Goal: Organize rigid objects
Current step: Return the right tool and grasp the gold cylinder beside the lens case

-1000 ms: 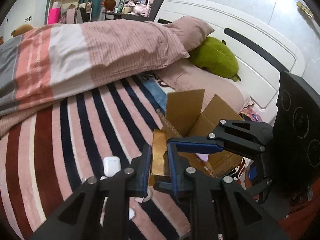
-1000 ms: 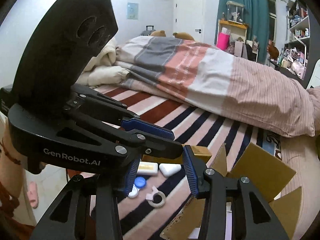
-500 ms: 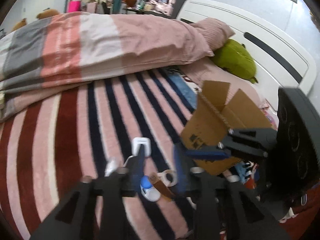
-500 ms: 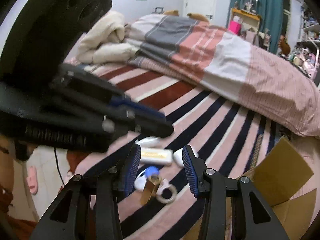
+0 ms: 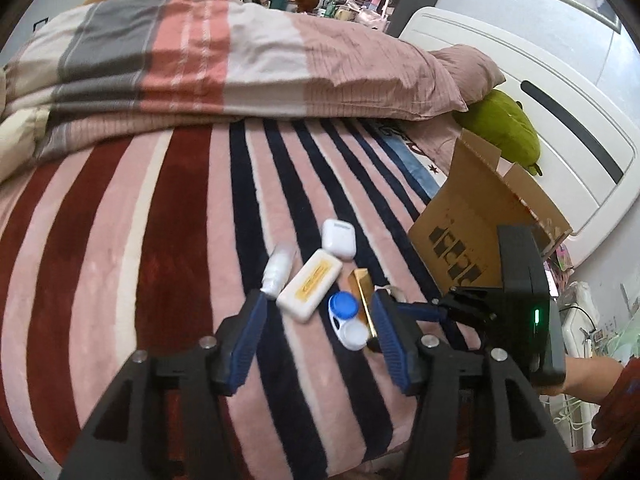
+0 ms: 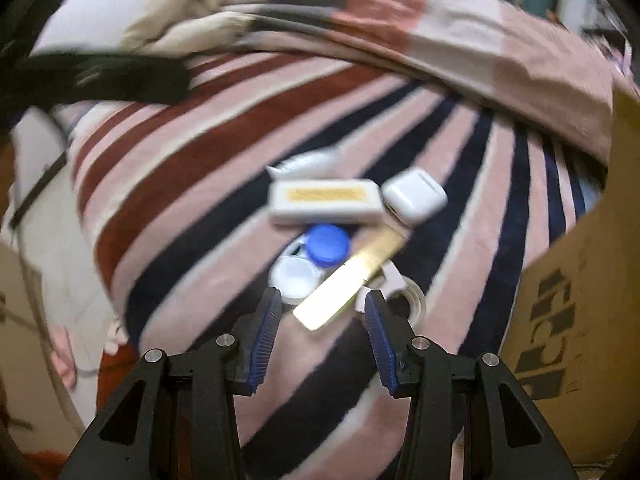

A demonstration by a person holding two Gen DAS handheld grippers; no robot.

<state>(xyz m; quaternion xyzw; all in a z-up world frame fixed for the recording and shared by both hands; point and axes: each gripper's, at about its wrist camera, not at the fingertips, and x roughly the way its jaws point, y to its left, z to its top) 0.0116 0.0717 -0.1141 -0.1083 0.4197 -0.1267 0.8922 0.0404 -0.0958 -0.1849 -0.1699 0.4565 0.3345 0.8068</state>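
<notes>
Small objects lie in a cluster on the striped blanket (image 5: 168, 240): a white earbud case (image 5: 339, 238), a white flat case with a yellow label (image 5: 310, 284), a white tube (image 5: 277, 269), a blue-and-white contact lens case (image 5: 346, 321) and a gold box (image 5: 363, 299). My left gripper (image 5: 316, 340) is open and empty just in front of them. My right gripper (image 6: 322, 340) is open and empty close before the gold box (image 6: 349, 279); a tape roll (image 6: 408, 298) lies behind it. The right wrist view is blurred.
An open cardboard box (image 5: 480, 216) stands at the right of the cluster, also at the right edge of the right wrist view (image 6: 580, 272). A folded duvet (image 5: 240, 60), a pillow and a green plush (image 5: 504, 132) lie behind. The bed's edge is near me.
My left gripper held the gold box over the cardboard box, then opened; the gold box now lies among the cluster. Both grippers have swung from the cardboard box to the cluster.
</notes>
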